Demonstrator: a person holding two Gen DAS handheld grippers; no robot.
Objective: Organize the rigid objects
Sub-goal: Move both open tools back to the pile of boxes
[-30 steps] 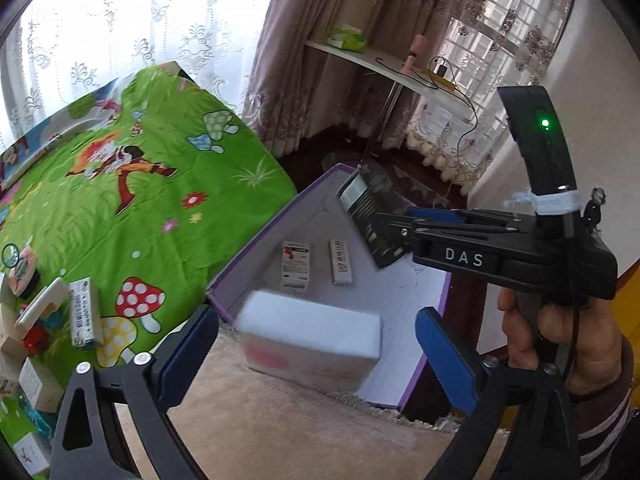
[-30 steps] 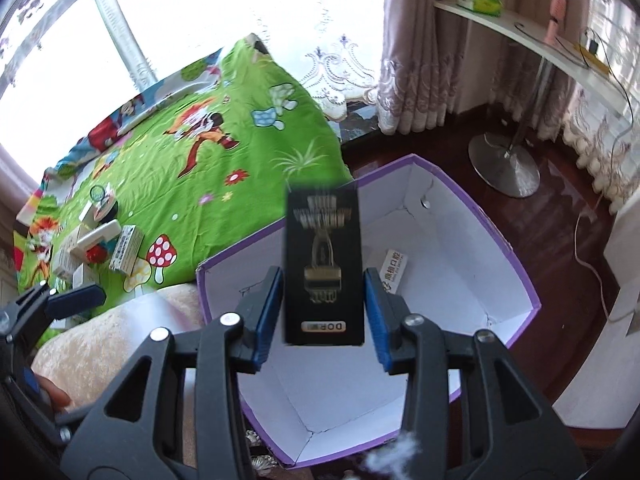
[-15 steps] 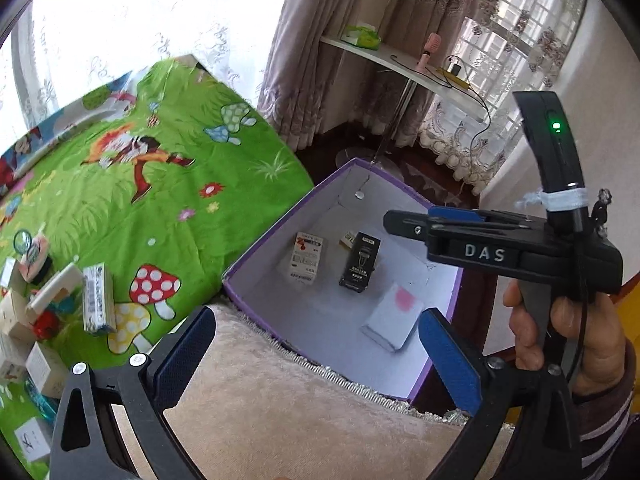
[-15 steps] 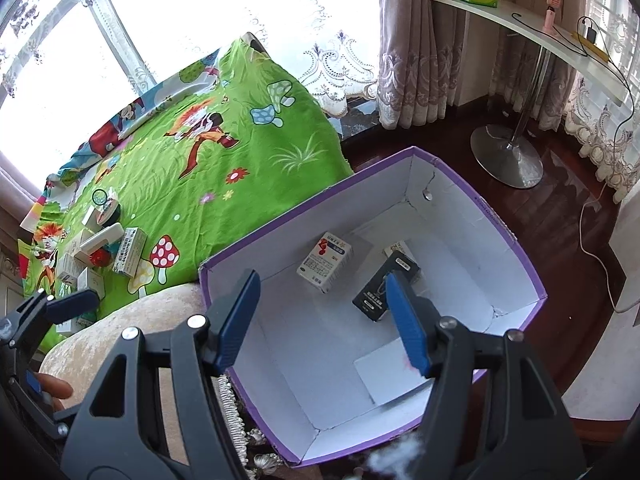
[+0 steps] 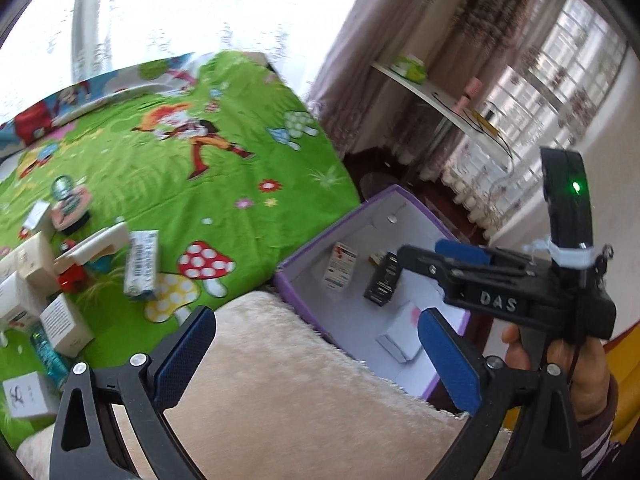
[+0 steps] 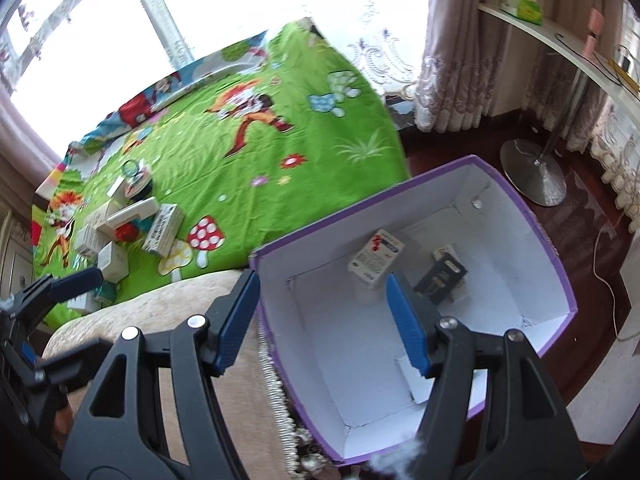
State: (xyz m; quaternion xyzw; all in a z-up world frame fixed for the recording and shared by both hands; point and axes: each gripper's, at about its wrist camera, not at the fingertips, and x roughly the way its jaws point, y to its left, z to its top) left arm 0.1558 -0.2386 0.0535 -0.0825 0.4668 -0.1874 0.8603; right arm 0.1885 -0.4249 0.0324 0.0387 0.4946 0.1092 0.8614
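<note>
Fingers point(image 5: 192, 356) of the left gripper point(image 5: 316, 360) spread wide, released, grasping nothing, above a beige cushion point(image 5: 288, 400). Far left on the green bedspread point(image 5: 192, 208): a cluster of small boxes point(image 5: 48, 280) not yet sorted. Right of the cushion: the purple box point(image 5: 304, 268), holding a white carton point(image 5: 340, 266), a black carton point(image 5: 382, 280) and a flat white box point(image 5: 400, 338). Right gripper point(image 5: 460, 268) seen from the side, in a hand point(image 5: 572, 372).

Fingers point(image 6: 238, 316) of the right gripper point(image 6: 324, 320) likewise parted and empty, straddling the purple box's near-left wall. Same cartons inside.

Judged step: between drops. Next: swing back left to the cluster, centre on one box, clench, carry across.
</note>
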